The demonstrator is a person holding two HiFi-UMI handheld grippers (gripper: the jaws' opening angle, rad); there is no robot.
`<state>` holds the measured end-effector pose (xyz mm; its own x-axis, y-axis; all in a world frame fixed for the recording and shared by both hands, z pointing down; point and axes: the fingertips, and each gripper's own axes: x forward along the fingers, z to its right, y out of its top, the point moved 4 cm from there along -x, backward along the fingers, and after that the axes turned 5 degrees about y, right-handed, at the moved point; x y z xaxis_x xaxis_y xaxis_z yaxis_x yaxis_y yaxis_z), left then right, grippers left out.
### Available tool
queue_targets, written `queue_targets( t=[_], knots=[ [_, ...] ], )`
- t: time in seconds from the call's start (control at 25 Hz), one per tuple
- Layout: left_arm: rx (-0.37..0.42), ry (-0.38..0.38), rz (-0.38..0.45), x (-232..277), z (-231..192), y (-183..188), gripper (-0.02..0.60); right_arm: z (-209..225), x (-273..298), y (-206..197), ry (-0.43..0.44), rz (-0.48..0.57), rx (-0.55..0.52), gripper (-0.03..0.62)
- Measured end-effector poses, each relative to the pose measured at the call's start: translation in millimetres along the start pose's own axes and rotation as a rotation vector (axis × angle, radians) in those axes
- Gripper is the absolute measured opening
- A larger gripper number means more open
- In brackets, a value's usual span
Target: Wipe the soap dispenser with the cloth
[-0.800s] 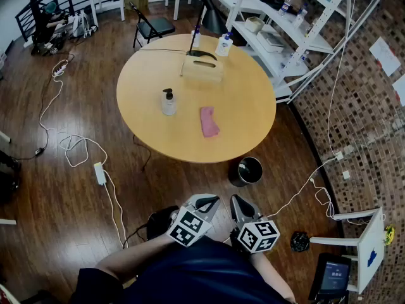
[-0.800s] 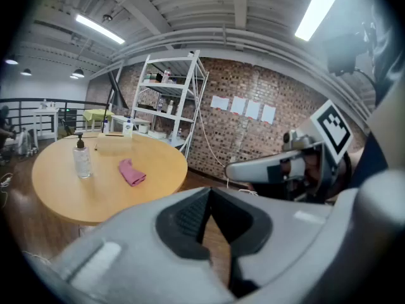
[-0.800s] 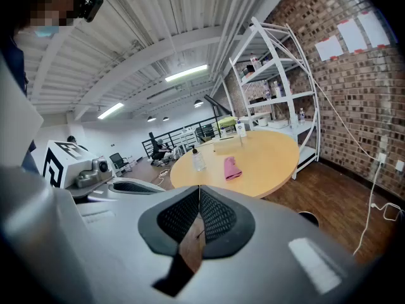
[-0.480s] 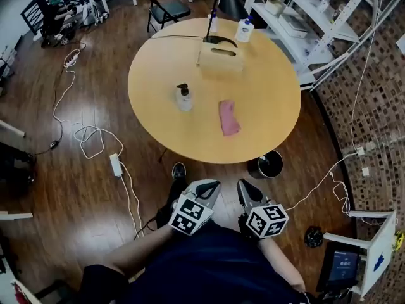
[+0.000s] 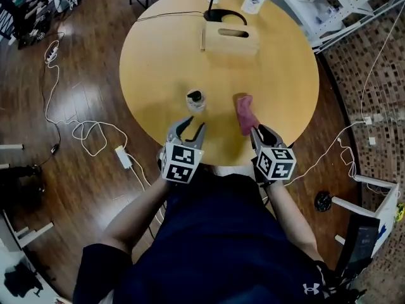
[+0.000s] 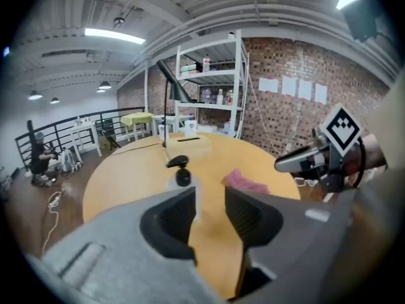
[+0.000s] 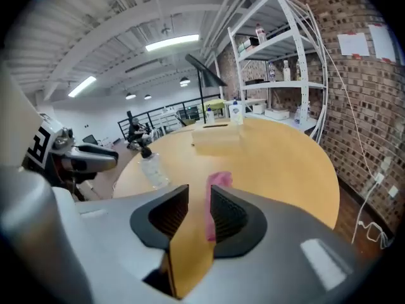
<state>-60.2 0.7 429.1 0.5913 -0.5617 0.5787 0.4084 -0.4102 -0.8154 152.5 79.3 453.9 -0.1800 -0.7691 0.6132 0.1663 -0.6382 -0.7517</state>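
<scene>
A clear soap dispenser [image 5: 195, 100] with a black pump stands on the round wooden table [image 5: 158, 56], near its front edge. A pink cloth [image 5: 245, 114] lies crumpled just right of it. My left gripper [image 5: 188, 129] hovers at the table's near edge, right behind the dispenser, jaws open and empty. My right gripper [image 5: 261, 133] is over the near end of the cloth, open, with nothing gripped. In the left gripper view the dispenser [image 6: 182, 175] sits just beyond the jaws and the cloth [image 6: 245, 182] to their right. In the right gripper view the cloth [image 7: 218, 182] lies straight ahead.
A wooden box [image 5: 230, 40] and a black lamp base [image 5: 224, 16] stand at the table's far side, with two bottles [image 5: 253, 4] behind. White cables [image 5: 82, 132] and a power strip [image 5: 123, 157] lie on the floor at left. White shelving [image 5: 329, 5] stands at the far right.
The view has closed in on the table. Both grippers, earlier over the floor well short of it, now reach its near edge by the dispenser and the cloth.
</scene>
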Motion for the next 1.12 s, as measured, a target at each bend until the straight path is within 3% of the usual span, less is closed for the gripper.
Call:
queue_targets(
  t=[0.12,0.32,0.48,0.6,0.8,0.92,1.12],
  knots=[
    [0.017,0.066,-0.007,19,-43,-7,0.162,16,50,-6,-0.034,-0.117,-0.074,0.143],
    [0.072,0.054,-0.068,52,-42,-20,0.305,44,109,-20,-0.055,-0.276,-0.183,0.186],
    [0.084,0.058,-0.126,77,-32,-23,0.337,59,135,-36,-0.016,-0.374,-0.124,0.185],
    [0.101,0.052,-0.146,91,-33,-20,0.35,49,136,-29,0.094,-0.359,-0.053,0.11],
    [0.134,0.015,-0.13,98,-33,-16,0.347,2,108,35,0.304,-0.183,-0.035,0.103],
    [0.154,-0.013,-0.145,97,-26,-15,0.345,-36,83,81,0.411,-0.109,-0.156,0.103],
    [0.156,-0.029,-0.128,96,0,-16,0.345,-92,64,114,0.452,-0.159,-0.426,0.098]
  ],
)
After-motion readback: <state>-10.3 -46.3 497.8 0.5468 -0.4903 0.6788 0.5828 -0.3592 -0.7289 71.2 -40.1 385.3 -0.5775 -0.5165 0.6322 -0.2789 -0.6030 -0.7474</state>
